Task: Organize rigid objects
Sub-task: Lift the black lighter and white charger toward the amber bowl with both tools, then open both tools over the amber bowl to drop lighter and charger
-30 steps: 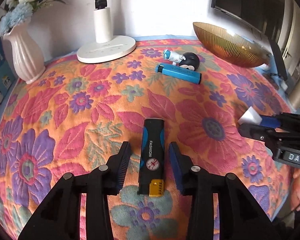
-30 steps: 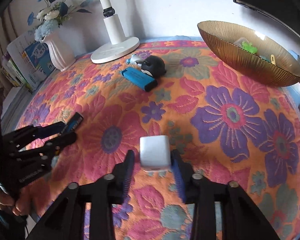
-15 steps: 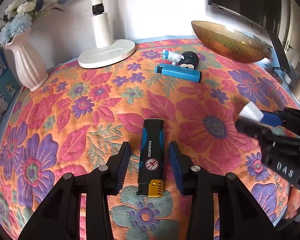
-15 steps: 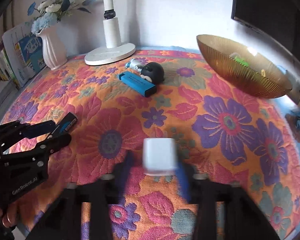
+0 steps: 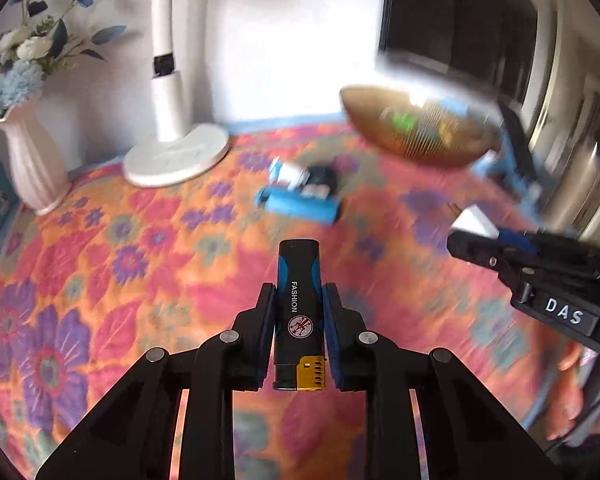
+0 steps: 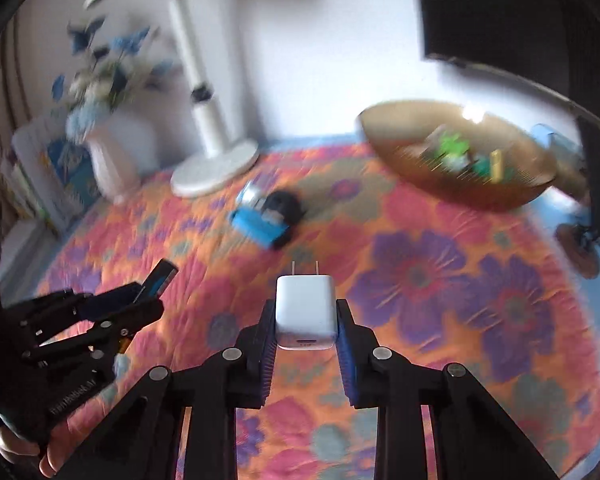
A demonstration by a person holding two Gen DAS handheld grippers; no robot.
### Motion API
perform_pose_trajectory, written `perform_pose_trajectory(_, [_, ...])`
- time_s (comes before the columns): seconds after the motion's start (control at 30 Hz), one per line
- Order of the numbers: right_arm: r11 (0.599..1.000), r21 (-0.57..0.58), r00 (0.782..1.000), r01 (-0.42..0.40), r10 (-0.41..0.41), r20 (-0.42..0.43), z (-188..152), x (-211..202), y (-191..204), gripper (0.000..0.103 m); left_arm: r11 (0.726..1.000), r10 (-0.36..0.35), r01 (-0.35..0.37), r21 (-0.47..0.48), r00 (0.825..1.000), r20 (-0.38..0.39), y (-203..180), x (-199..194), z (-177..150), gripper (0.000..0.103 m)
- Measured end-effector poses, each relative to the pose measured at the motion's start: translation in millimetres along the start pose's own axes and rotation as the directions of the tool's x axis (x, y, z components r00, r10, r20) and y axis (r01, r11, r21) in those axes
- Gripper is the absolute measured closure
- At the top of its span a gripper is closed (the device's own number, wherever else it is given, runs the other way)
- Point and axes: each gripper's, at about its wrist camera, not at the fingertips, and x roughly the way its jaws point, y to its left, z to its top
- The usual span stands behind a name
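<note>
Now your left gripper (image 5: 299, 334) fingers clamp the black lighter (image 5: 299, 312) and your right gripper (image 6: 305, 332) fingers pinch the white charger (image 6: 305, 312), both lifted clear of the floral bench (image 5: 100, 280), presumably bound for the gold bowl (image 6: 456, 176) beyond them.

A lighter (image 5: 299, 312) is held between the left gripper (image 5: 299, 300) fingers; a charger (image 6: 305, 312) between the right gripper (image 6: 305, 312) fingers. Behind, a bowl (image 6: 460, 192) is positioned right, a lamp base (image 5: 176, 158) and vase (image 5: 30, 168) left.
</note>
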Motion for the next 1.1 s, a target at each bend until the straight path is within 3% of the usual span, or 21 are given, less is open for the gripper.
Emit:
perform_pose_trajectory(0.1, [0.999,0.05,0.998,0.015,-0.017,0.054,20.7,-15.6,-28.2,0.077,0.997,-0.073,0.074,-0.026,0.997,0.025,-3.4,4.0,31.2,0.083])
perform_pose_trajectory(0.27, [0.986,0.136,0.986,0.094,-0.111,0.126,61.1,-37.7,-82.4,0.077,0.992,-0.121,0.118,0.05,0.991,0.056,-34.5,26.7,97.7,0.083])
perform_pose_trajectory(0.37, [0.97,0.201,0.978,0.138,-0.166,0.13,86.2,-36.6,-114.0,0.077,0.985,-0.159,0.154,0.082,0.985,0.067,-58.2,49.3,135.2,0.083])
perform_pose_trajectory(0.5, [0.951,0.271,0.98,0.147,-0.178,0.094,111.9,-19.4,-146.6,0.077,0.975,-0.204,0.198,0.101,0.978,0.051,-88.3,82.9,170.7,0.083])
perform_pose_trajectory(0.73, [0.95,0.28,0.989,0.138,-0.145,0.004,136.4,30.4,-164.3,0.076,0.972,-0.192,0.189,0.14,0.981,0.008,-120.2,129.7,189.8,0.081])
perform_pose_trajectory(0.77, [0.952,0.276,0.99,0.131,-0.138,0.007,137.1,31.4,-164.9,0.072,0.975,-0.18,0.177,0.137,0.984,0.011,-121.2,131.5,191.2,0.067])
perform_pose_trajectory(0.9, [0.954,0.271,0.989,0.128,-0.143,0.036,133.7,20.1,-160.8,0.051,0.974,-0.213,0.212,0.074,0.977,0.0,-103.6,120.0,187.9,0.044])
perform_pose_trajectory(1.0, [0.96,0.25,0.989,0.123,-0.14,0.054,126.7,7.1,-150.2,0.049,0.985,-0.164,0.162,0.056,0.986,0.032,-81.0,94.3,177.2,0.04])
perform_pose_trajectory(1.1, [0.968,0.241,0.995,0.063,-0.081,0.065,120.6,-3.6,-133.9,0.049,0.994,-0.113,0.112,0.018,0.992,0.052,-52.9,64.7,163.6,0.04])
